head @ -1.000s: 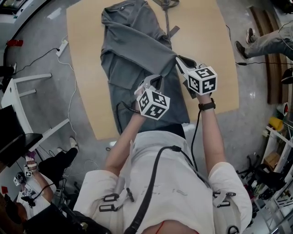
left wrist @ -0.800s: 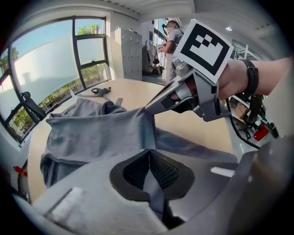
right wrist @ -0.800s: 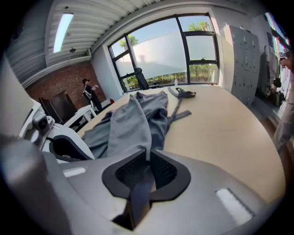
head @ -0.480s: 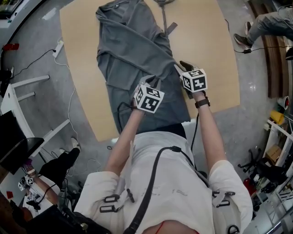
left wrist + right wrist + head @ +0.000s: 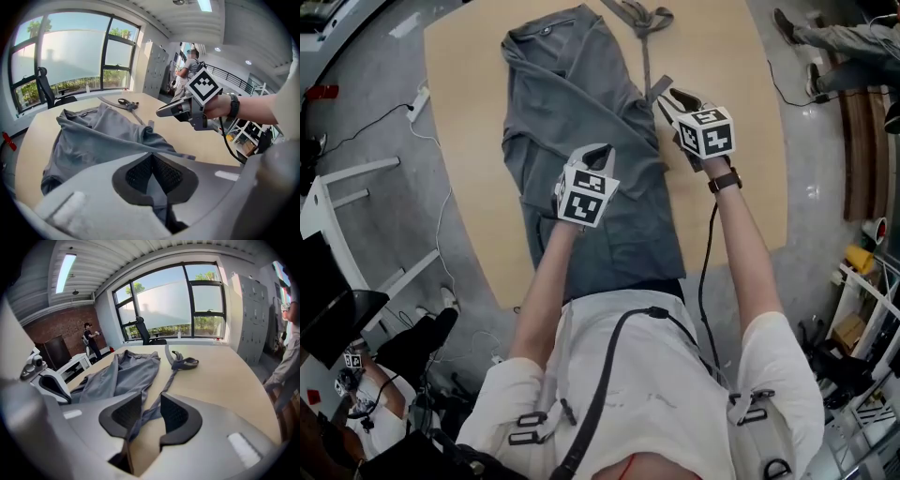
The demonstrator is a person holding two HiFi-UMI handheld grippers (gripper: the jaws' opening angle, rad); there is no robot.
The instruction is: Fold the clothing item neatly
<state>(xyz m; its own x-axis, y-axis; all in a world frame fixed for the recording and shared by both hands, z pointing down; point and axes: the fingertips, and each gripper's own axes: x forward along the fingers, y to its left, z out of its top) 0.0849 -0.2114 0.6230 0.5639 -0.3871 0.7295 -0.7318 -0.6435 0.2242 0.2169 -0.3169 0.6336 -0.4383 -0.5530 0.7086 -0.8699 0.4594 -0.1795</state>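
Observation:
A grey garment [image 5: 572, 112] lies lengthwise on the tan table [image 5: 722, 56], rumpled and partly folded over itself. Its long fabric strap [image 5: 647, 56] trails off to the right and ends in a knot at the far edge. My left gripper [image 5: 592, 155] sits over the garment's middle. In the left gripper view its jaws [image 5: 152, 157] are shut, with a fold of grey cloth [image 5: 108, 136] running into them. My right gripper [image 5: 670, 98] is at the garment's right edge. Its jaws [image 5: 151, 411] have just been opening, and the strap [image 5: 168, 376] runs loosely between the pads.
The near end of the garment hangs over the table's front edge by the person's body. A white desk frame [image 5: 347, 178] and a power strip [image 5: 420, 98] are on the floor at the left. Another person's legs [image 5: 834, 37] show at the upper right.
Both grippers have moved farther up the table, away from the body. The right one has let go of the raised fold, which now lies flatter. The left gripper has shifted left over the cloth.

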